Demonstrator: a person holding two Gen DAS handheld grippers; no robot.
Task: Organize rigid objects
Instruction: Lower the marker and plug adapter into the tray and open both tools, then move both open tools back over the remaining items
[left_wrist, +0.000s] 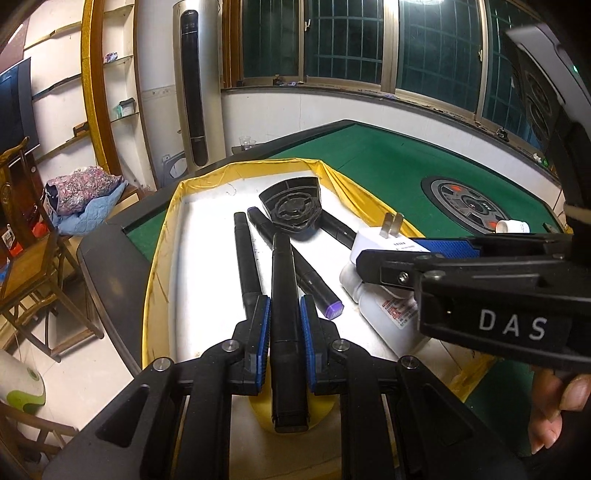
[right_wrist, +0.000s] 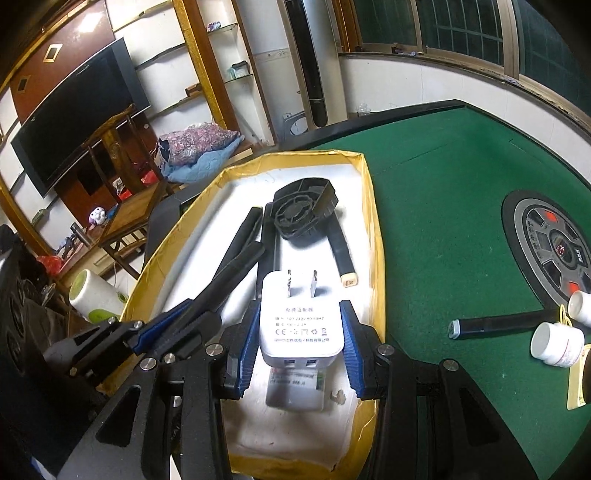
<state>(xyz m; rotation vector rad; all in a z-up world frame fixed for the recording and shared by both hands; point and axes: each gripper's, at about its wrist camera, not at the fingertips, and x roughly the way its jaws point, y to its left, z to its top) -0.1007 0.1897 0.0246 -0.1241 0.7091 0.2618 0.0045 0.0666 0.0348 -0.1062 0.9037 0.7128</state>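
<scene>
Right wrist only: loose marker (right_wrist: 502, 325) (beside bottles (right_wrist: 557, 343)) on felt (right_wrist: 443, 221).

White letters "DAS" stand on the right gripper's (left_wrist: 391, 254) black body; the white power adapter (right_wrist: 300, 325) bears a CE mark.

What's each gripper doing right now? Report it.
Left gripper: shut on a black marker.
Right gripper: shut on a white power adapter.
</scene>
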